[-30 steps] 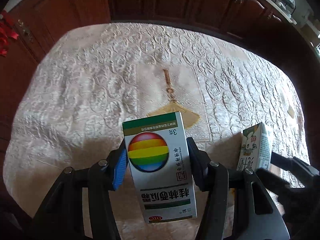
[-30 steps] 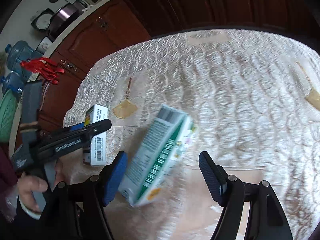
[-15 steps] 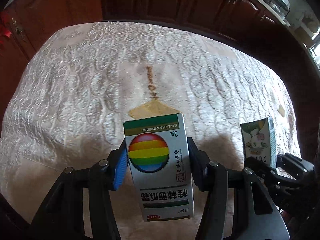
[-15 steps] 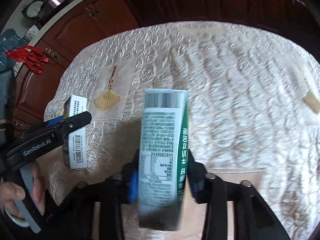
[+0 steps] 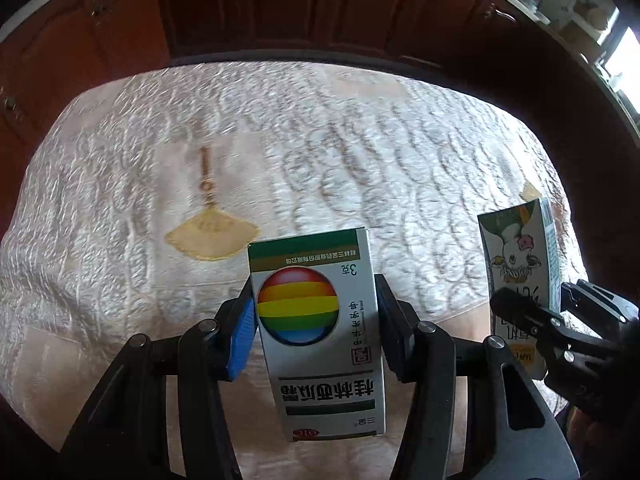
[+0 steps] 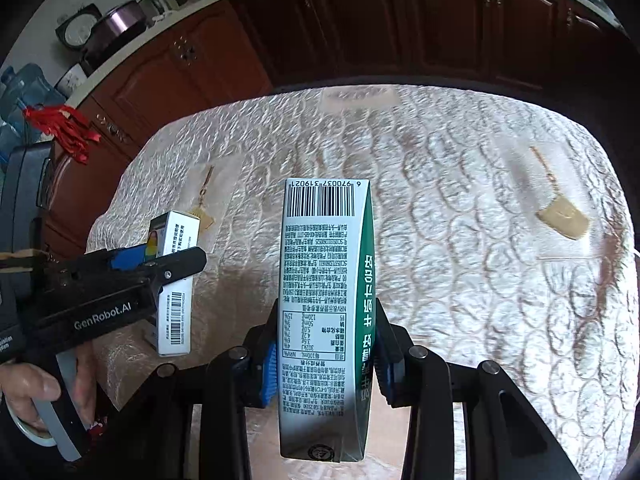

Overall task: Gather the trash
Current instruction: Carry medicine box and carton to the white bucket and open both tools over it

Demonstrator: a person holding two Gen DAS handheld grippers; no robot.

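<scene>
My left gripper (image 5: 314, 320) is shut on a white medicine box (image 5: 316, 328) with a rainbow ball and a green stripe, held above the table. The same box (image 6: 174, 284) and left gripper (image 6: 160, 260) show at the left of the right wrist view. My right gripper (image 6: 325, 354) is shut on a green and white milk carton (image 6: 324, 312), barcode end pointing away. That carton (image 5: 518, 256), with a cow picture, and the right gripper (image 5: 532, 304) show at the right edge of the left wrist view.
A table with a cream embossed cloth (image 5: 340, 168) bearing gold fan motifs (image 5: 212, 232) lies below both grippers. Dark wooden cabinets (image 6: 360, 32) stand behind it. A red tassel (image 6: 60, 128) hangs at the left. A hand (image 6: 28, 396) grips the left handle.
The right gripper has closed on the milk carton, turned it upright and lifted it. The left gripper, still holding the medicine box, has drifted, so the fan motif now sits further left.
</scene>
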